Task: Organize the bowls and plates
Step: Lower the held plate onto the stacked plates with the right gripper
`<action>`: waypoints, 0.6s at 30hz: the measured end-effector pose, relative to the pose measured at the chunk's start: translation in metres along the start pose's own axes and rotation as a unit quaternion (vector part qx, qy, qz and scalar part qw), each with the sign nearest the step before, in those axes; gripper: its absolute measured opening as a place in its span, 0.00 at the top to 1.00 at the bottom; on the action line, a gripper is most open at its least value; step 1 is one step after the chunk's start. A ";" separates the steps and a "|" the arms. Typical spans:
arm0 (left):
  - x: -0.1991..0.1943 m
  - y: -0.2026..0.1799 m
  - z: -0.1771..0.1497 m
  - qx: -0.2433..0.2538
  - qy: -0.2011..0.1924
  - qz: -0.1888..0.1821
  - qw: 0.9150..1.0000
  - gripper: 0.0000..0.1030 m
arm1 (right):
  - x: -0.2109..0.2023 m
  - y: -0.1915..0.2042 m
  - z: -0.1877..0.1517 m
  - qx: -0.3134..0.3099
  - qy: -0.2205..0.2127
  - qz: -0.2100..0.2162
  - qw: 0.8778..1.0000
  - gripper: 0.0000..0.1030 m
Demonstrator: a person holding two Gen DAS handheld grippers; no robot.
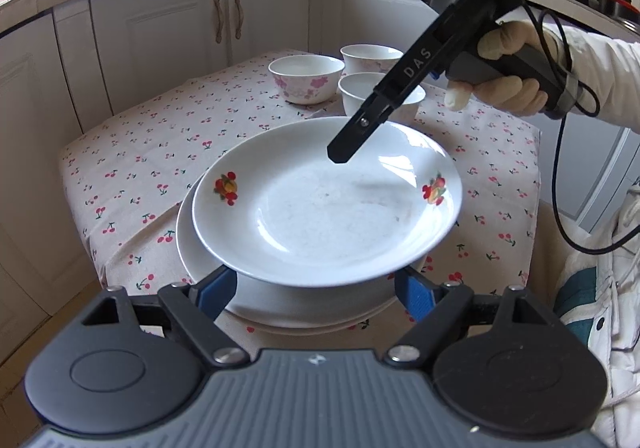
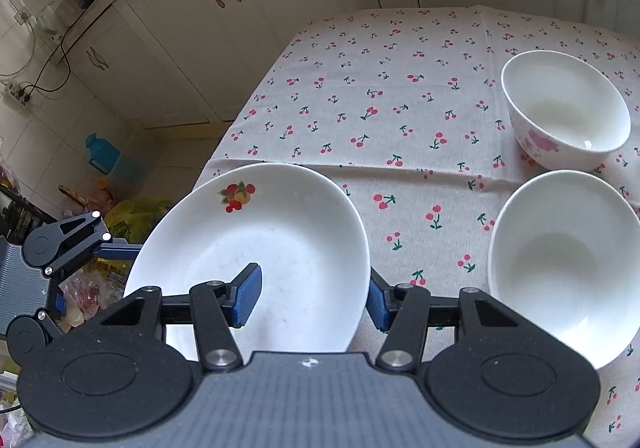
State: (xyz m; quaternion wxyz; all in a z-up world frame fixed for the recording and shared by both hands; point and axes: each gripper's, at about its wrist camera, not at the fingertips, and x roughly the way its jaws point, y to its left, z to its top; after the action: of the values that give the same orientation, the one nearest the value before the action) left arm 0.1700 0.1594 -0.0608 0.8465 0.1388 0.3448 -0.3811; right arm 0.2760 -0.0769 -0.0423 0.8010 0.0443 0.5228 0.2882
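A white plate with fruit prints (image 1: pixel 320 200) hangs tilted just above a second white plate (image 1: pixel 280 308) that lies on the cherry-print tablecloth (image 1: pixel 140 168). My right gripper (image 2: pixel 312 300) is shut on the upper plate's (image 2: pixel 260 248) rim, with one blue pad (image 2: pixel 246 296) inside the plate and the other under its edge. In the left wrist view the right gripper (image 1: pixel 346 150) comes down over the plate's far rim. My left gripper (image 1: pixel 316 292) is open, its blue pads (image 1: pixel 216 288) spread beneath the plate's near rim. Three white bowls with pink flowers (image 1: pixel 306 78) stand behind the plates.
Two of the bowls (image 2: pixel 564 104) (image 2: pixel 564 264) sit to the right of the right gripper. A person's gloved hand (image 1: pixel 504 76) and a cable (image 1: pixel 560 188) are at the table's right side. Cream cabinets (image 1: pixel 224 28) ring the table. Bags and a blue jug (image 2: pixel 108 160) clutter the floor.
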 end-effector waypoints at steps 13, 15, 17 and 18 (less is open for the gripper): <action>-0.002 0.000 -0.005 -0.007 -0.006 -0.003 1.000 0.16 | -0.002 -0.003 -0.003 0.015 -0.007 0.005 1.000 0.41; -0.001 0.000 -0.005 -0.007 -0.005 -0.003 1.000 0.15 | -0.004 -0.003 -0.004 0.018 -0.009 0.007 1.000 0.41; -0.002 -0.001 -0.005 -0.006 -0.004 -0.002 1.000 0.15 | -0.006 -0.004 -0.005 0.024 -0.011 0.011 1.000 0.41; -0.002 -0.001 -0.005 -0.005 -0.004 0.000 1.000 0.15 | -0.006 -0.004 -0.006 0.026 -0.011 0.013 1.000 0.41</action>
State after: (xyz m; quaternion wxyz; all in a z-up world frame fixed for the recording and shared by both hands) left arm 0.1656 0.1621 -0.0635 0.8485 0.1332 0.3434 -0.3800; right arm 0.2711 -0.0848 -0.0412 0.8016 0.0749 0.5205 0.2845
